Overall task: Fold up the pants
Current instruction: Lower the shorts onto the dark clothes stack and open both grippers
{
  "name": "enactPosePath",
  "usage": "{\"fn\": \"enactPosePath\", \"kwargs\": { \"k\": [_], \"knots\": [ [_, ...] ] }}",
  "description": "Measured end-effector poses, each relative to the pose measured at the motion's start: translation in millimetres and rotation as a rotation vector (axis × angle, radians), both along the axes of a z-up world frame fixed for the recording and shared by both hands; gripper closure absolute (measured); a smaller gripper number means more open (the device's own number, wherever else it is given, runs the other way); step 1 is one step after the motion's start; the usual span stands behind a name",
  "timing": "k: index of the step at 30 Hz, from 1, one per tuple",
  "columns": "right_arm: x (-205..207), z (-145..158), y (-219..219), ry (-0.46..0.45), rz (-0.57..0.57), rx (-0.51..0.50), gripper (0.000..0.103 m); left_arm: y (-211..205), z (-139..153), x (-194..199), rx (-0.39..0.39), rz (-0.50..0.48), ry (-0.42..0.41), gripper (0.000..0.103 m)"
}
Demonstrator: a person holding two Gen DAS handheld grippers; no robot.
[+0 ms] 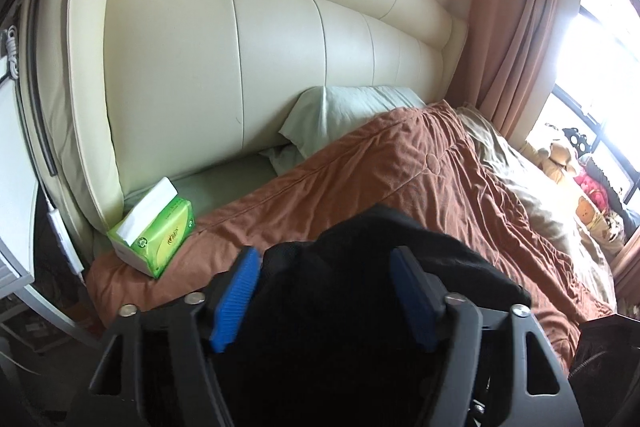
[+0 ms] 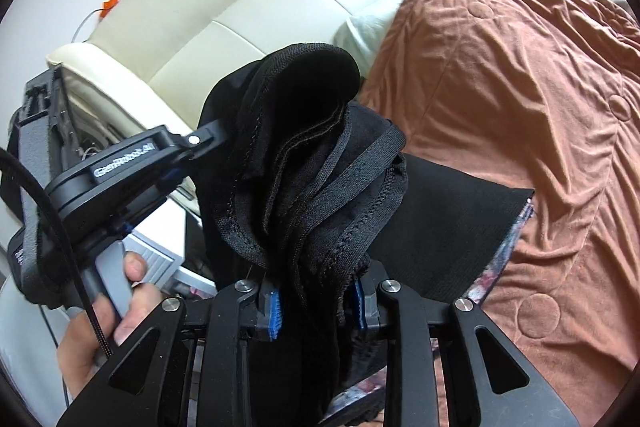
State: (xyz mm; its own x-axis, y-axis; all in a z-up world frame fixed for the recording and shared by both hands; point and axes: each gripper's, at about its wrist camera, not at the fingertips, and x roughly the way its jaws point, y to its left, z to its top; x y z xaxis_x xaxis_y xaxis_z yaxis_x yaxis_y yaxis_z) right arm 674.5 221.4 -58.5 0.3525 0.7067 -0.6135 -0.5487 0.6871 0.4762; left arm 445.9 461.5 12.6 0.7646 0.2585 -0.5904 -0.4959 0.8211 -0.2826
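The black pants (image 1: pixel 360 267) hang bunched between both grippers above the bed. My left gripper (image 1: pixel 324 291) has its blue pads (image 1: pixel 236 291) on either side of a thick wad of the fabric, gripping it. In the right wrist view the pants (image 2: pixel 304 163) show folded waistband and seam edges, and my right gripper (image 2: pixel 316 307) is shut on the bundle low down. The left gripper's body (image 2: pixel 120 167) is seen at the left, held by a hand (image 2: pixel 120 307), reaching into the same bundle from the side.
A brown quilted bedspread (image 1: pixel 400 179) covers the bed. A green tissue pack (image 1: pixel 156 227) lies at its left corner by the cream padded headboard (image 1: pixel 240 67). A pale green pillow (image 1: pixel 340 115) leans there. Pink curtains (image 1: pixel 520 27) and a window are at right.
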Motion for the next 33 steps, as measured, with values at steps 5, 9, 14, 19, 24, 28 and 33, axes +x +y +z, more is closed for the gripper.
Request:
{"fn": "enactPosePath", "kwargs": {
  "k": [5, 9, 14, 19, 24, 28, 33],
  "knots": [
    [17, -16, -21, 0.016, -0.108, -0.043, 0.045, -1, -10, -17, -0.022, 0.015, -0.008, 0.017],
    [15, -16, -32, 0.02, -0.147, -0.03, 0.045, -7, -21, -35, -0.026, 0.018, 0.004, 0.023],
    [-5, 7, -27, -0.064, -0.112, 0.014, 0.045, -13, -40, -56, -0.084, 0.016, 0.032, 0.046],
    [-27, 26, 1, -0.122, -0.023, 0.03, 0.066, -21, -55, -70, -0.096, 0.014, 0.047, 0.052],
    [-31, 8, 21, -0.108, 0.03, -0.009, 0.072, -22, -78, -74, -0.129, 0.001, 0.096, 0.059],
    [-7, -20, 18, -0.083, -0.009, -0.083, 0.072, -22, -97, -83, -0.155, 0.017, 0.131, 0.059],
    [-1, -32, 4, -0.015, -0.043, -0.11, 0.072, -35, -104, -98, -0.16, 0.01, 0.148, 0.059]
  ]
}}
